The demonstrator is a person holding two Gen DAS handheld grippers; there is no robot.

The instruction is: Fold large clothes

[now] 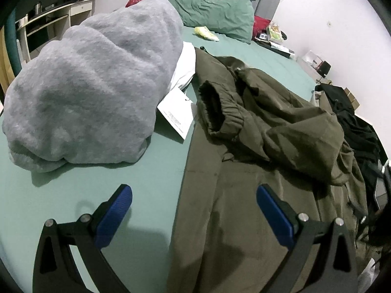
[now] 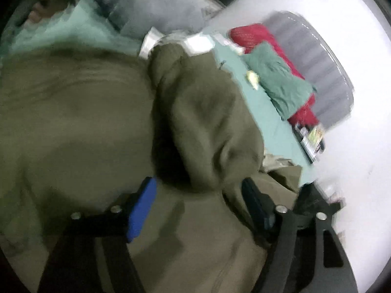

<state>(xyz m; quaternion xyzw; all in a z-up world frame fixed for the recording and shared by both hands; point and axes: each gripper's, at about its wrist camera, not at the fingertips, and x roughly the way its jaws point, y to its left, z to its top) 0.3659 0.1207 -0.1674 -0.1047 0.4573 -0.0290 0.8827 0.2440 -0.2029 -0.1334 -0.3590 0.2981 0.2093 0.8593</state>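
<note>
The olive jacket (image 1: 256, 146) lies rumpled on the green bed sheet (image 1: 73, 195), one cuffed sleeve (image 1: 215, 112) thrown across its body toward ten o'clock. Both the left gripper (image 1: 194, 202) and right gripper (image 2: 199, 195) hover over it, fingers apart, holding nothing. Folding looks barely begun; next, I'd say, pinch that sleeve and lay it flat.

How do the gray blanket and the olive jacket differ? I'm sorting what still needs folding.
The gray blanket is fluffy and bundled into a tall mound; the olive jacket is thin, smooth fabric spread low with a cuffed sleeve lying across it. The blanket lies left of the open left tool, the jacket partly beneath it. Both rest on the green bed sheet.
</note>
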